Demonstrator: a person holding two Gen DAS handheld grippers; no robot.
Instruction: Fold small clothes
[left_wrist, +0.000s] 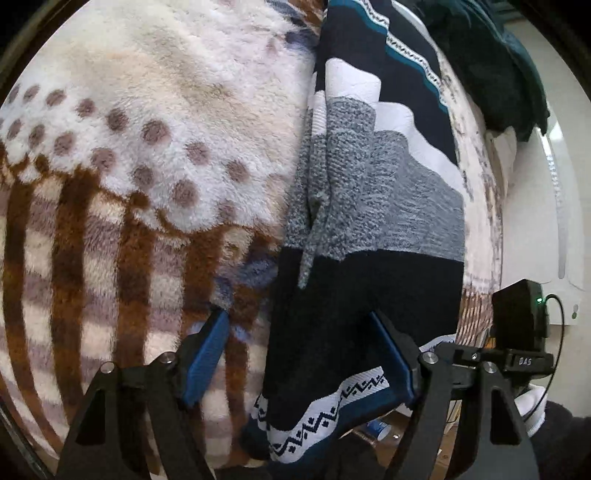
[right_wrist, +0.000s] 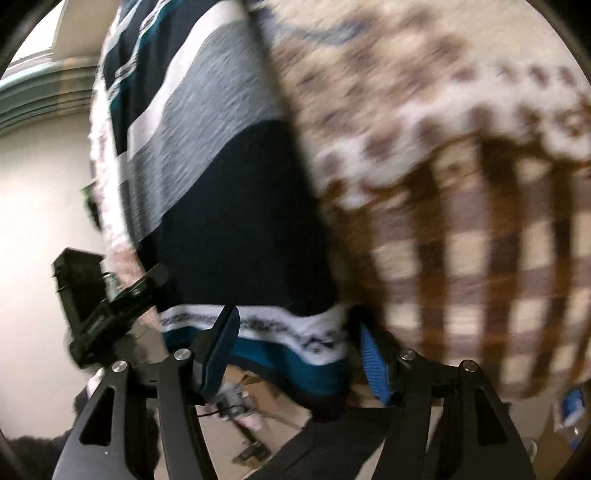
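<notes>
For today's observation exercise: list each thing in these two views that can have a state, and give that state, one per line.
Sweater: laid lengthwise on the blanket, sides folded in, hem hanging over the near edge.
Blanket: spread out under the sweater.
Left claw: open, hem between its fingers, unpinched.
Right claw: open, astride the hem.

You're in a home here, likely a bedroom: a fluffy dotted-and-plaid blanket (left_wrist: 147, 177) covers the surface, plain white wall (right_wrist: 40, 184) beside it, cardboard boxes (right_wrist: 258, 391) on the floor below.
</notes>
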